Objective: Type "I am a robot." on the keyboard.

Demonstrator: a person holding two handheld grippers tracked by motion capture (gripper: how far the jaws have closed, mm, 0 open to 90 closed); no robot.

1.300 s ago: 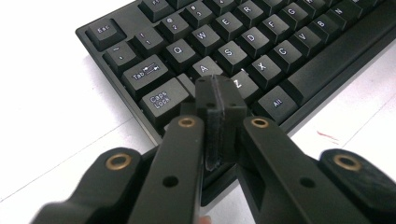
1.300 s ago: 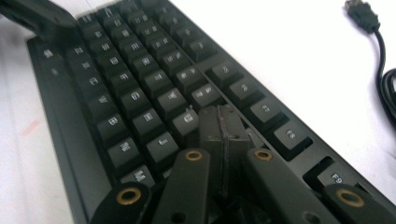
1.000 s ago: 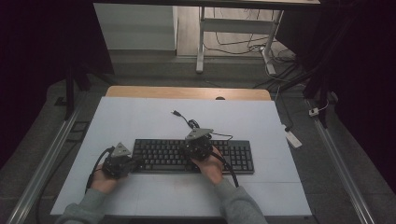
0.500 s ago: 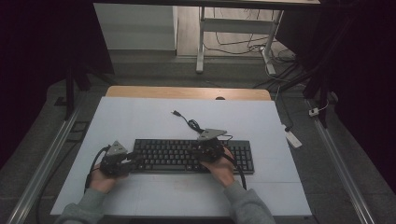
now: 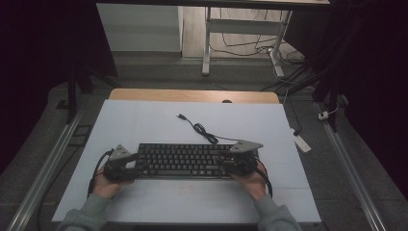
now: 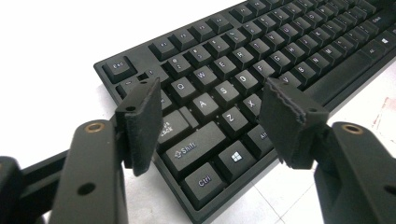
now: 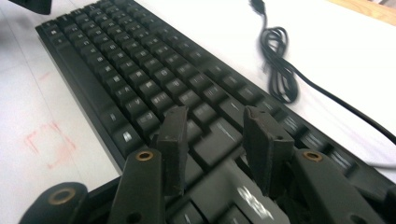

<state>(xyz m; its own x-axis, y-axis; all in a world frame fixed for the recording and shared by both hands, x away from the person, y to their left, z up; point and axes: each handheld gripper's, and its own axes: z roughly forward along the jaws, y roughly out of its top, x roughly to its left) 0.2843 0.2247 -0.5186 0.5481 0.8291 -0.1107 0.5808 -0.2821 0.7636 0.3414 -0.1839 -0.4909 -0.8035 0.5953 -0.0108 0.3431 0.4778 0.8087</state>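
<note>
Both sets of fingers have just been opening, and nothing's pinched between them now. Right gripper (image 5: 234, 163) slid from around the middle of the keyboard (image 5: 185, 160) out to its right end, while the left gripper (image 5: 126, 166) kept its spot at the left end, fingers (image 6: 142, 122) spread above the Shift and Z keys. Keyboard sits flat near the front of the desk (image 5: 144, 125), its cable (image 5: 202, 130) coiled behind it. My guess is they're lining up to grab both ends.
</note>
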